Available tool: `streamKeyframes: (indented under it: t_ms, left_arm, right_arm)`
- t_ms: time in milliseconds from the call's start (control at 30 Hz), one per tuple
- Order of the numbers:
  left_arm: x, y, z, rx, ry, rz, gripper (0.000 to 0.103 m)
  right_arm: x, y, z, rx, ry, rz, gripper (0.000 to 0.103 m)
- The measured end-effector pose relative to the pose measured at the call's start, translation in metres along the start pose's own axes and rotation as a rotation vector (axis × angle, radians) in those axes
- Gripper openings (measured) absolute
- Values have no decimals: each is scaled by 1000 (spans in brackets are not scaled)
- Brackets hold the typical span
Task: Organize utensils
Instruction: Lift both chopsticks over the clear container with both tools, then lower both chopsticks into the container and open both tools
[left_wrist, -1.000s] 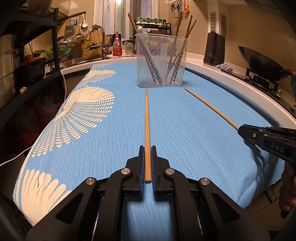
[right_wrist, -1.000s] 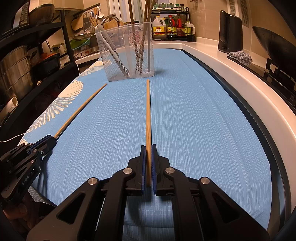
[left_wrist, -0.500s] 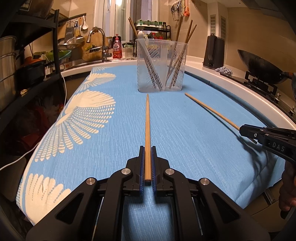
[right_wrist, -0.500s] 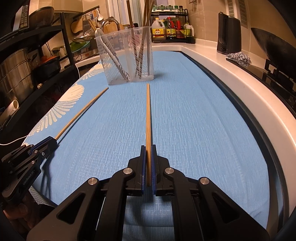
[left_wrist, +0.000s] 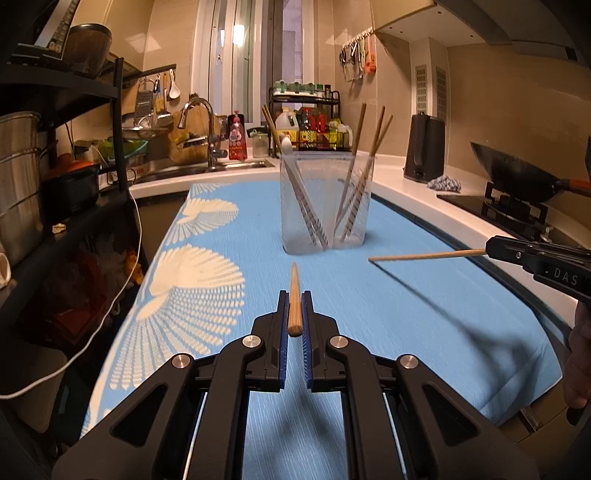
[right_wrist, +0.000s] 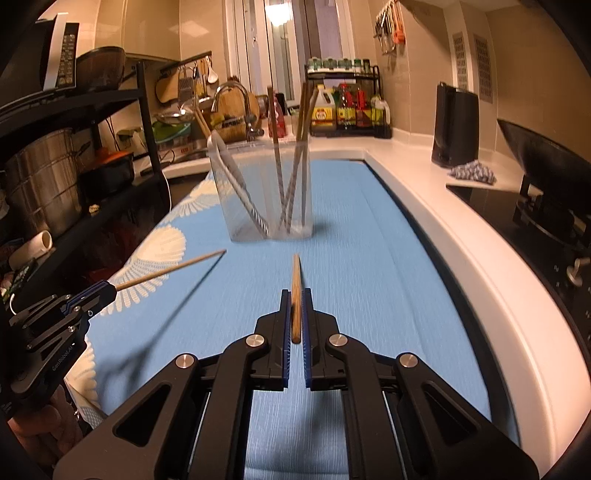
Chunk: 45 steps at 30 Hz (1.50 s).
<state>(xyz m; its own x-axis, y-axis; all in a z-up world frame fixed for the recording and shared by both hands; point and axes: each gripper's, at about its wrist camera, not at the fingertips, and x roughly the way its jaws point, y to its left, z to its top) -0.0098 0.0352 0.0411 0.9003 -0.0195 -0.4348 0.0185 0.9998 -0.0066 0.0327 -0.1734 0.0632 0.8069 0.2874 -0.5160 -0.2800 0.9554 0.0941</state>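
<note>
Gripping 2 chopsticks (left_wrist: 294, 295) – both grippers (left_wrist: 294, 306)

The left gripper (left_wrist: 294, 314) and the right gripper (right_wrist: 295, 312) are both clamped tight, pointing forward and tilted down; a hand (left_wrist: 578, 369), seemingly the right, shows at frame's edge.

a narrow kitchen in warm, dim light, with beige tiled walls (left_wrist: 498, 92). a tall bright window (left_wrist: 255, 55) stands at the far end behind a curved chrome tap (left_wrist: 201, 125). a black metal shelving unit (left_wrist: 74, 110) lines one side, a white countertop (right_wrist: 424, 177) the other, with what looks like a dark wok (left_wrist: 517, 173).
</note>
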Motion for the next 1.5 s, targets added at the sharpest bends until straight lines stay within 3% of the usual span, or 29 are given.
streamKeyframes:
  t_ms: [433, 1267, 1500]
  left_arm:
    - [2, 16, 72, -30, -53, -44, 7]
    - [13, 39, 142, -103, 48, -146, 7]
    - [18, 43, 193, -91, 23, -202, 7]
  right_arm:
    - [-6, 12, 76, -35, -84, 27, 5]
    - [-12, 37, 147, -112, -133, 39, 5]
    - [-26, 38, 202, -107, -203, 65, 5]
